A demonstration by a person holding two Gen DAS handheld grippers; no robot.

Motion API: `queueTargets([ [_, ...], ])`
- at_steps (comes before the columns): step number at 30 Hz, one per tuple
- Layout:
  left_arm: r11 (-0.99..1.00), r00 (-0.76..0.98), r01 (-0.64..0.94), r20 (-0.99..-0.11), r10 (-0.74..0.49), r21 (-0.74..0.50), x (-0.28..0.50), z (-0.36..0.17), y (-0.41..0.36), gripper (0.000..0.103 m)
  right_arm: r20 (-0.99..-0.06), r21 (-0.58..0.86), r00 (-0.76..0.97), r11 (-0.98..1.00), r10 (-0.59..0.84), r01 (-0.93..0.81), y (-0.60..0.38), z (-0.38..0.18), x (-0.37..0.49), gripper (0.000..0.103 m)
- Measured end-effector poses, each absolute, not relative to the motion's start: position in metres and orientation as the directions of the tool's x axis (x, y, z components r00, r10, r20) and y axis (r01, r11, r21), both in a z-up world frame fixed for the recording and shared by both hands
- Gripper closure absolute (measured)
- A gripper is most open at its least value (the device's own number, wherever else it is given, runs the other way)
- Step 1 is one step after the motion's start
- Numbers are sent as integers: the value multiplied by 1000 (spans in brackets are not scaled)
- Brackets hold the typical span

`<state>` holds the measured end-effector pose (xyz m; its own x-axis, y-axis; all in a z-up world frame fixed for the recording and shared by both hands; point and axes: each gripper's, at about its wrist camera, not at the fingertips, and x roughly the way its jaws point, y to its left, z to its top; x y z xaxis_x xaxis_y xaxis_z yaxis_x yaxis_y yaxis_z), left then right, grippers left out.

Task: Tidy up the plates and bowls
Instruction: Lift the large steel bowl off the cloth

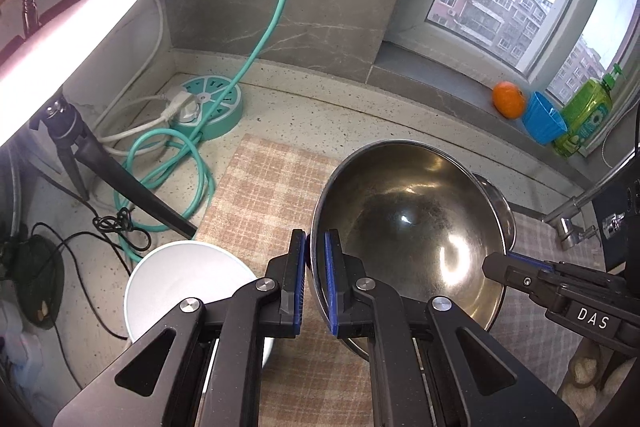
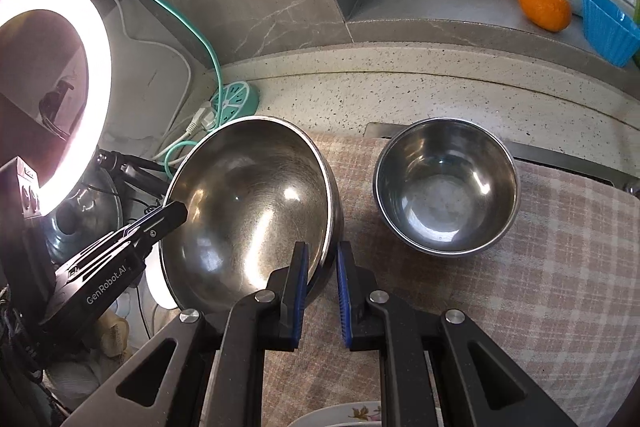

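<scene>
Large bowl (image 2: 248,211): polished metal, glossy, faintly scuffed inside. Small bowl (image 2: 446,187): same bright metal. Mat (image 2: 540,267): woven checked cloth, matt. Worktop (image 2: 400,91): speckled stone, smooth. White bowl (image 1: 176,279): smooth, satin. Gripper pads (image 1: 330,279): ribbed blue.

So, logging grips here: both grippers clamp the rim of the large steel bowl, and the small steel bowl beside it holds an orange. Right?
Not quite. The small steel bowl is empty in the right wrist view; the orange sits on the windowsill. Both the left gripper and right gripper do clamp the large steel bowl.

orange (image 2: 545,5) beside blue cup (image 2: 608,27) on sill; teal power strip (image 1: 212,107).
</scene>
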<state>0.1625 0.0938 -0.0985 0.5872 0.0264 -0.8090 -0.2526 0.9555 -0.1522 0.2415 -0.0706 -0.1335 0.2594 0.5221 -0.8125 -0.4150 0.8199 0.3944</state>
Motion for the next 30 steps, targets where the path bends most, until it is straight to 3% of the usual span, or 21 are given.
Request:
queueTargets([
  [30, 980, 622, -69, -776, -104, -186, 152, -76, -23, 96, -808, 381, 359, 879, 467, -286, -201, -112, 205, 91],
])
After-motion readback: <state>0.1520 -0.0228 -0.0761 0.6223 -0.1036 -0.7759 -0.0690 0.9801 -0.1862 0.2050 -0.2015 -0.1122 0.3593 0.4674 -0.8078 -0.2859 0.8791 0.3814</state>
